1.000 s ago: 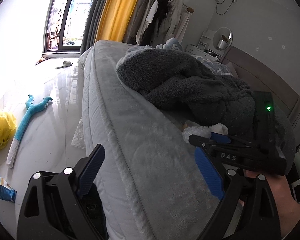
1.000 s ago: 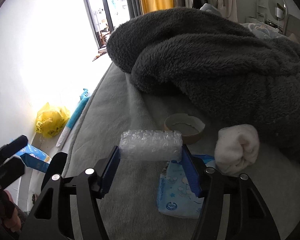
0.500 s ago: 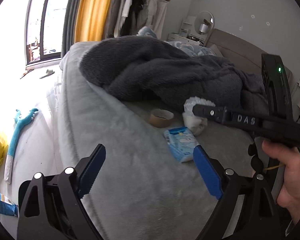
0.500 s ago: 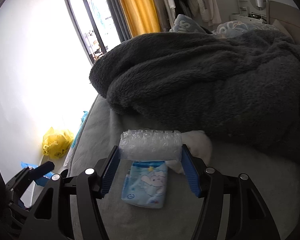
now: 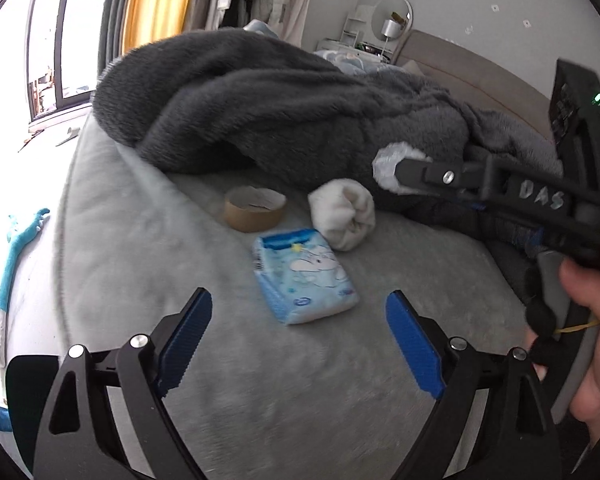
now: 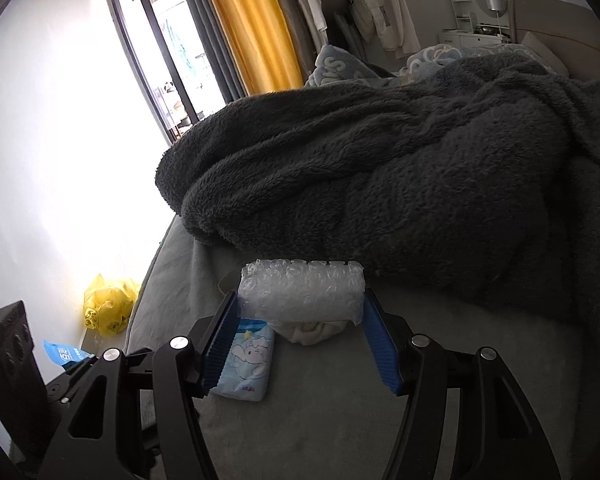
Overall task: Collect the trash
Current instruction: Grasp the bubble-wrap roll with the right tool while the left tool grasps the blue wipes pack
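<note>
The right gripper (image 6: 300, 334) is still squeezing the bubble wrap roll (image 6: 301, 295), now higher over the bed (image 6: 340, 420). The left gripper (image 5: 298, 330) is wide open and empty, now reaching the blue tissue pack (image 5: 304, 276) at 12 o'clock.

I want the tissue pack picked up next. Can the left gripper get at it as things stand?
Probably yes: the left gripper is open and empty, and the tissue pack lies flat just ahead, nothing between them.
</note>
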`<state>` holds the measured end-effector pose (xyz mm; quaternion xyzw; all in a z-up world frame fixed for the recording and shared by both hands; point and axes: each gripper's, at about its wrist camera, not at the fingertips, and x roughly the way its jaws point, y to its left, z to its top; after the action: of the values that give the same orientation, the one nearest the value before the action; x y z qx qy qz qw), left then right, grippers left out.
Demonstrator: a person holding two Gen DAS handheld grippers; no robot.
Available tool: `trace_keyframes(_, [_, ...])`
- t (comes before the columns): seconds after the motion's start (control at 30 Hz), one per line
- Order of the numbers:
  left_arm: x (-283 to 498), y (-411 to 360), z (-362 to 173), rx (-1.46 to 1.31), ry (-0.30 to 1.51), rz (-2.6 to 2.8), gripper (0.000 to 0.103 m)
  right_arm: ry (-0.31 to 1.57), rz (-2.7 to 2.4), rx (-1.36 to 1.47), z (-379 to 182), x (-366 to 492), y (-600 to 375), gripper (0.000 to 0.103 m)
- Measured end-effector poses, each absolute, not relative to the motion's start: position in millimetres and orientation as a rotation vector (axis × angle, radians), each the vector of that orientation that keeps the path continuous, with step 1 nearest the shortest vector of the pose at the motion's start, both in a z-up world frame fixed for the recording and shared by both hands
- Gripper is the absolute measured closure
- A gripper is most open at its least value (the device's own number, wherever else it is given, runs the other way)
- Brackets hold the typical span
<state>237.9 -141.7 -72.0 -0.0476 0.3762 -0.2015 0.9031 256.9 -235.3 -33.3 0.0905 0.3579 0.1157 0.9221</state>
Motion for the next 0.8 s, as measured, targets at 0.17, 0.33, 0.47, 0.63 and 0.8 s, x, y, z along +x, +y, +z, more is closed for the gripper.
trace_keyframes(0.17, [244,-159,-85,-0.088,0.815,-0.408,0.013,0.733,0.227,0.198,-33,250,-251,0.041])
trace_keyframes(0.33, [249,-170,-93,-0.076,0.835,-0.385,0.013,0.735,0.218,0.212,-35,244,-267,0.041])
trace_keyframes(0.47, [255,-180,-97,-0.039,0.848,-0.354,0.013,0.733,0.215,0.233,-36,239,-280,0.041])
trace_keyframes(0.63, [264,-188,-99,-0.035,0.851,-0.343,0.015,0.728,0.216,0.244,-36,235,-288,0.041])
trace_keyframes(0.8, [275,-189,-104,-0.045,0.859,-0.32,0.017,0.733,0.216,0.243,-39,229,-298,0.041])
